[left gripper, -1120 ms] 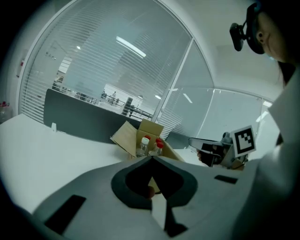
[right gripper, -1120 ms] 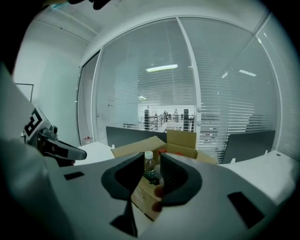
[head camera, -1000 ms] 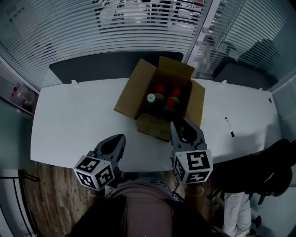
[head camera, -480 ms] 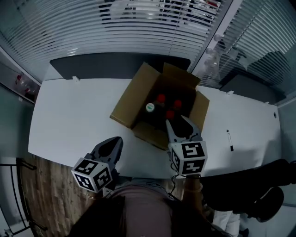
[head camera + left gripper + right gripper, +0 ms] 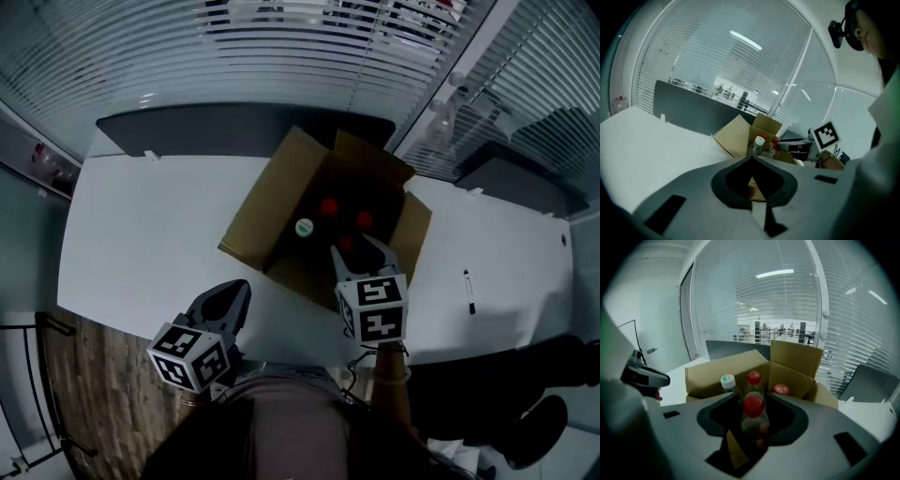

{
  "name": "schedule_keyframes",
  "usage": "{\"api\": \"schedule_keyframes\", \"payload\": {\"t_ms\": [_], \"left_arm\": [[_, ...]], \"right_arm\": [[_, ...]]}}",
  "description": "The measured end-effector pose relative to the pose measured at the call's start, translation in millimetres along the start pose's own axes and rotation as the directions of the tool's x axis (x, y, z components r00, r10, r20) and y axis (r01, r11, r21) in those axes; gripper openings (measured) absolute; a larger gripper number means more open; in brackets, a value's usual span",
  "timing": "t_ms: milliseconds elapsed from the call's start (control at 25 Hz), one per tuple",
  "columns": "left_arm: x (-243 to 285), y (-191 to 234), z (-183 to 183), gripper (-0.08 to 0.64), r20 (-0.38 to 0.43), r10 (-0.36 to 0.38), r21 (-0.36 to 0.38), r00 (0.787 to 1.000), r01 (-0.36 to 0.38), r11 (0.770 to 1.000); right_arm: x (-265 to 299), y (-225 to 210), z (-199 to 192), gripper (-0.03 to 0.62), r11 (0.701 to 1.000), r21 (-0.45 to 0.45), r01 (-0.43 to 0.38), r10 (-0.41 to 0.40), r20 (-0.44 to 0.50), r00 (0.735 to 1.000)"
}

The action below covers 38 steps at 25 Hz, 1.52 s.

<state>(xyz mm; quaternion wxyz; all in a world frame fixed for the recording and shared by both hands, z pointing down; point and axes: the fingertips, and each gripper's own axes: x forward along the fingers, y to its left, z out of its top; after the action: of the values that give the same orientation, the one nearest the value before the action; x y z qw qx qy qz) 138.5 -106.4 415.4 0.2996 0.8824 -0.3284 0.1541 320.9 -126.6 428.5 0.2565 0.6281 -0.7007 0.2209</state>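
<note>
Overhead, white table by blind-covered glass walls, open cardboard box at its middle, left gripper view, left gripper pressed together, empty, right gripper view, right gripper spread wide around a red-capped bottle inside the box.

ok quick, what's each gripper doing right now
Left gripper: shut, empty.
Right gripper: open, red-capped bottle between its jaws.

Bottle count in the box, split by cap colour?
Red-capped bottles: 3
White-capped bottle: 1
Total: 4, all standing in the cardboard box.
</note>
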Motion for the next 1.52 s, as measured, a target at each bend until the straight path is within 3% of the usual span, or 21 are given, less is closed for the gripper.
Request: {"api": "schedule_keyframes", "payload": {"t_ms": [360, 560, 920, 1240, 1520], "left_arm": [[8.0, 3.0, -0.7, 0.006, -0.018, 0.007, -0.016, 1.000, -0.008, 1.000], [7.1, 5.8, -3.0, 0.006, -0.011, 0.030, -0.019, 1.000, -0.030, 0.999], [-0.7, -1.1, -10.2, 0.006, 0.010, 0.048, -0.012, 0.999, -0.048, 0.999], [-12.1, -2.9, -8.1, 0.006, 0.016, -0.031, 0.028, 0.999, 0.031, 0.999], [-29.3, 14.1, 4.0, 0.006, -0.002, -0.123, 0.079, 0.992, 0.123, 0.989]], "right_arm": [[17.2, -2.0, -14.7, 0.172, 1.000, -0.023, 0.016, -0.019, -0.154, 0.988], [18.3, -3.1, -17.0, 0.170, 0.999, -0.033, 0.023, -0.028, -0.162, 0.986], [-8.6, -2.1, 3.8, 0.170, 0.999, -0.046, 0.000, -0.002, -0.058, 0.998], [-40.4, 4.3, 25.7, 0.169, 0.998, -0.037, 0.059, -0.058, 0.035, 0.998], [-70.5, 18.7, 50.4, 0.170, 0.986, -0.014, 0.166, -0.163, 0.119, 0.979]]}}
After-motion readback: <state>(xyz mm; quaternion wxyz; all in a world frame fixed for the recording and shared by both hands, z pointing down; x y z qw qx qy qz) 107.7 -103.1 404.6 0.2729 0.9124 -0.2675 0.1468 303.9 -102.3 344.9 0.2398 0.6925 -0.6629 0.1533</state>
